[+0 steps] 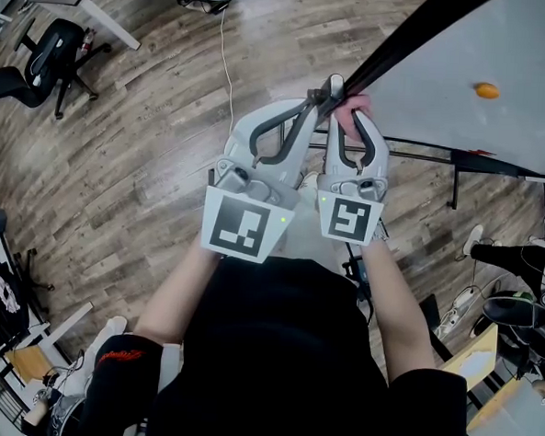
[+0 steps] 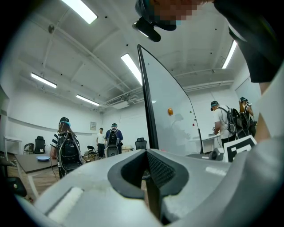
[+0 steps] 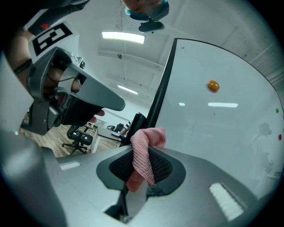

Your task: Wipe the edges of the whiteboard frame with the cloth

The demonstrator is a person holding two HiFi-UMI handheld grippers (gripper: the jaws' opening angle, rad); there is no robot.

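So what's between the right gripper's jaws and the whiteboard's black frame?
The pink cloth: the right gripper is shut on it, and its bunched end pokes up beside the frame. The right gripper view shows this best.

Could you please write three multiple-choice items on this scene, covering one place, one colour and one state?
1. Where is the small orange object?
A. On the wooden floor
B. On the whiteboard surface
C. On a desk chair

2. What colour is the cloth?
A. Blue
B. White
C. Pink

3. How does the right claw stand?
A. Shut on the cloth
B. Wide open and empty
C. Shut on a marker pen

Answers:
1. B, since the right gripper view shows the orange object on the white surface, well inside the black frame.
2. C, since the knitted fabric in the right gripper view is clearly pink.
3. A, since the right gripper view shows the cloth pinched between the two closed jaws, with its free end sticking up beside the frame.
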